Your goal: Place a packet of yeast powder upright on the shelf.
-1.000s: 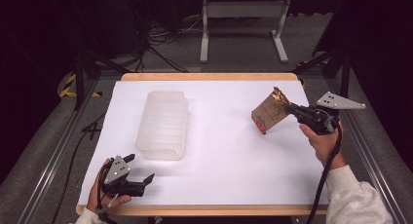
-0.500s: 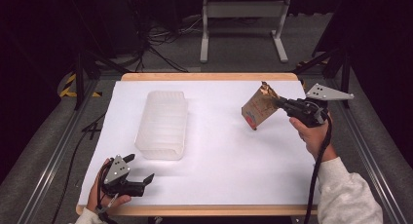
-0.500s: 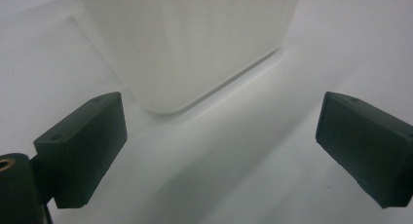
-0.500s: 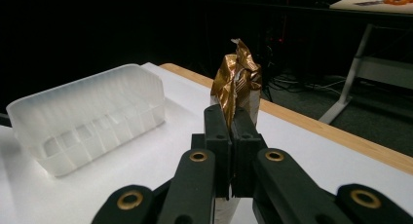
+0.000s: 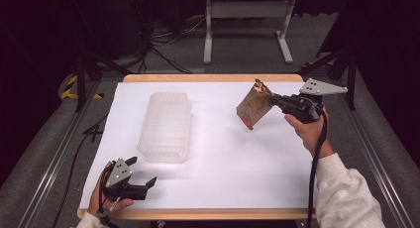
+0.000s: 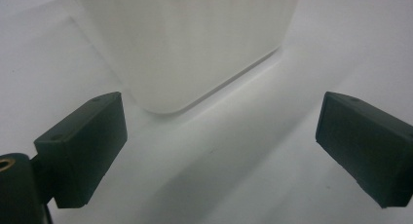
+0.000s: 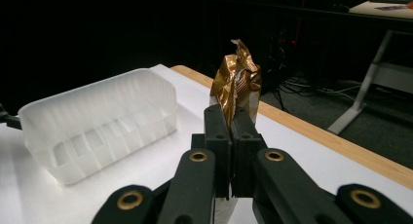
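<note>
A gold-brown foil packet (image 5: 253,106) hangs in the air over the right half of the white table, held at its upper edge by my right gripper (image 5: 273,99), which is shut on it. In the right gripper view the crinkled packet (image 7: 237,87) rises between the closed jaws. A translucent white plastic bin (image 5: 166,126) stands left of centre on the table, with nothing visible inside it (image 7: 102,124). My left gripper (image 5: 141,174) rests near the front left corner, open and holding nothing, a short way in front of the bin's near end (image 6: 195,44).
The white table (image 5: 237,163) has a wooden rim (image 5: 213,78) at the back. Dark floor, cables and a grey stand (image 5: 245,25) lie beyond it. Metal rails (image 5: 376,158) run along both sides.
My right gripper has carried the packet leftward and slightly farther from the person, toward the bin. The left gripper has stayed still.
</note>
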A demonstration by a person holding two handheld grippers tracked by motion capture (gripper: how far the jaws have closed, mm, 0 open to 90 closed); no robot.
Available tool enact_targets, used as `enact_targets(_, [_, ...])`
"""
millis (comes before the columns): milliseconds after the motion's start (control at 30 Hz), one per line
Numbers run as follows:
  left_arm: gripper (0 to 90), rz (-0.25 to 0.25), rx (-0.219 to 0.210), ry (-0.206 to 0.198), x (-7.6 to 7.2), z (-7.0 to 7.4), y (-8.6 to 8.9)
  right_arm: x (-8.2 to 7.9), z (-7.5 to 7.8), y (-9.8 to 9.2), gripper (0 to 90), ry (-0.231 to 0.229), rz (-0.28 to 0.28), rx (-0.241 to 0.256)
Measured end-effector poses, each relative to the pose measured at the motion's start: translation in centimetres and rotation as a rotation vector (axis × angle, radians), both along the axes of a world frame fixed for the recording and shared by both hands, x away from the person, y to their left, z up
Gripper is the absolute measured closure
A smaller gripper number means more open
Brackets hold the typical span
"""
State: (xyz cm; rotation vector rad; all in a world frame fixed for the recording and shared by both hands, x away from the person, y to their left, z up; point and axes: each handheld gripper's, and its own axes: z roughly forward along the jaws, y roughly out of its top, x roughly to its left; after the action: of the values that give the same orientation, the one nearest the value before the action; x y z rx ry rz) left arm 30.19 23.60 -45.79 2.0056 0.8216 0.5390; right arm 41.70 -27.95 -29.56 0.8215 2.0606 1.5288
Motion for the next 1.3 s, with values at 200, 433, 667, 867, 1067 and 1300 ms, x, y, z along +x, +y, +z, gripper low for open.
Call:
enact_targets(200, [5.4, -0.002, 0.003, -0.004, 0.0, 0.0, 0.0, 0.2, 0.4, 1.2, 88.5, -0.014, 0.025, 0.001])
enact_targets(433, [5.4, -0.003, 0.006, -0.003, 0.0, 0.0, -0.1, 0.5, 1.0, 2.6, 88.5, -0.022, 0.053, 0.002])
enact_targets(667, [5.5, -0.001, 0.001, -0.004, 0.0, 0.0, 0.0, 0.7, 1.7, 4.0, 88.5, -0.034, 0.071, -0.012])
enact_targets(867, [5.5, -0.006, -0.007, -0.007, 0.0, 0.0, 0.1, 0.7, 2.3, 5.3, 88.5, -0.043, 0.088, -0.014])
enact_targets(1067, [5.5, -0.008, -0.004, -0.002, 0.0, 0.0, 0.0, 0.9, 2.8, 6.9, 88.5, -0.046, 0.121, -0.016])
enact_targets(1300, [5.6, -0.01, -0.017, -0.005, 0.0, 0.0, 0.2, 1.0, 3.7, 9.6, 88.6, -0.066, 0.178, -0.017])
